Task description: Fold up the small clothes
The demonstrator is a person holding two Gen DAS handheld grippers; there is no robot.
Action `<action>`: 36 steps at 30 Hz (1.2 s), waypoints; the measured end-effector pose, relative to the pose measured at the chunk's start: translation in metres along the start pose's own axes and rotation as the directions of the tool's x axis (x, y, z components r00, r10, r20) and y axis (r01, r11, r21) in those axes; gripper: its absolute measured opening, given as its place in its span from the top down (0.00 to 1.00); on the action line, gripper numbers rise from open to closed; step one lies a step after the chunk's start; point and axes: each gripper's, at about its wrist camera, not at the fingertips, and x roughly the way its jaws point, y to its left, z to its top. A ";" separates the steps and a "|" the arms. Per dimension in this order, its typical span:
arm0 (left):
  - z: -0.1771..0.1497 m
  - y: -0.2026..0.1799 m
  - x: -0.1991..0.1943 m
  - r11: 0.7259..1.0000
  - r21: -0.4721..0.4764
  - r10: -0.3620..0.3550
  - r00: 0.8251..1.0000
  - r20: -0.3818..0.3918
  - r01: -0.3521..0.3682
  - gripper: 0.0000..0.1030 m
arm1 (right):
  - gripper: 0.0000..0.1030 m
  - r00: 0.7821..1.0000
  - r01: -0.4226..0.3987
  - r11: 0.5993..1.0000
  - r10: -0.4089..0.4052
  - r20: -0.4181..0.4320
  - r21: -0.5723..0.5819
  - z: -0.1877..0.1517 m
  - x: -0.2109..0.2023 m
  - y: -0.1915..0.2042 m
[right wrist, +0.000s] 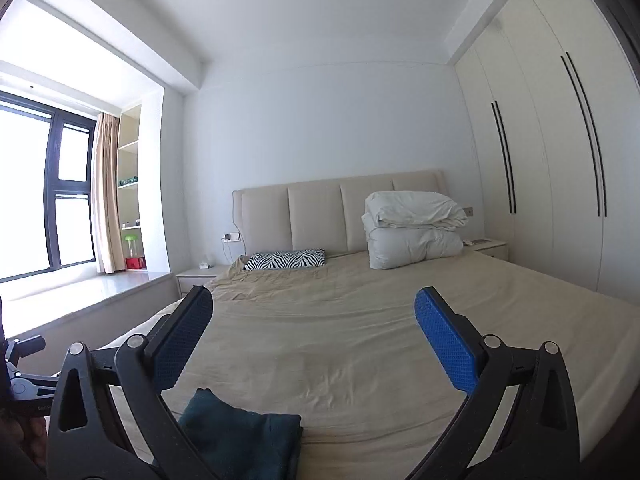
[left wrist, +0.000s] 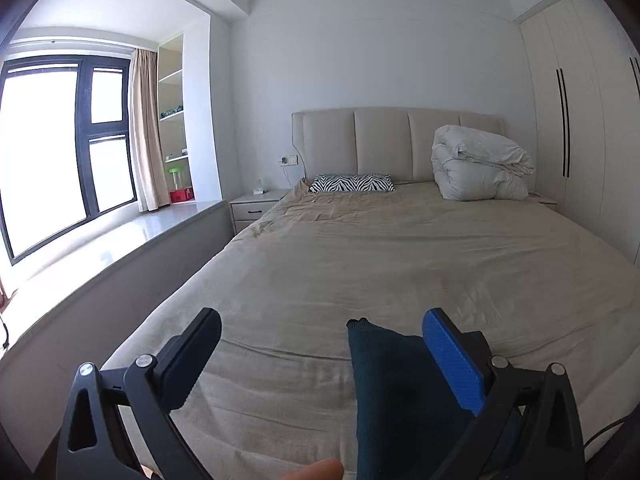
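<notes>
A dark teal garment (left wrist: pixel 396 396) lies on the near part of the beige bed (left wrist: pixel 400 264). In the left wrist view it lies low, just left of the blue right pad. My left gripper (left wrist: pixel 322 322) is open and empty above it. In the right wrist view the garment (right wrist: pixel 244 436) looks folded and lies at the bottom, beside the left finger. My right gripper (right wrist: pixel 314 300) is open and empty, above the bed (right wrist: pixel 360 320). The left gripper's body shows at the left edge of the right wrist view.
A zebra-print pillow (left wrist: pixel 352 183) and a folded white duvet (left wrist: pixel 478 166) lie at the padded headboard. A nightstand (left wrist: pixel 256 208) and a window ledge (left wrist: pixel 100 256) stand left of the bed. A white wardrobe (left wrist: pixel 584 128) stands on the right.
</notes>
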 end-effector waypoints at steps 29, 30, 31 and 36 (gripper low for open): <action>-0.107 -0.022 0.079 0.986 -0.084 -0.165 0.867 -0.471 0.142 0.00 | 0.00 0.656 0.096 0.989 -0.145 -0.740 -0.109 -0.176 0.076 0.036; -0.108 -0.022 0.079 0.987 -0.079 -0.160 0.867 -0.471 0.139 0.00 | 0.00 0.655 0.096 0.989 -0.145 -0.741 -0.109 -0.175 0.075 0.037; -0.108 -0.022 0.080 0.988 -0.073 -0.156 0.868 -0.471 0.138 0.00 | 0.00 0.653 0.096 0.989 -0.147 -0.743 -0.111 -0.176 0.075 0.038; -0.112 -0.025 0.082 0.988 -0.062 -0.152 0.866 -0.476 0.139 0.00 | 0.00 0.644 0.098 0.989 -0.145 -0.751 -0.107 -0.182 0.076 0.042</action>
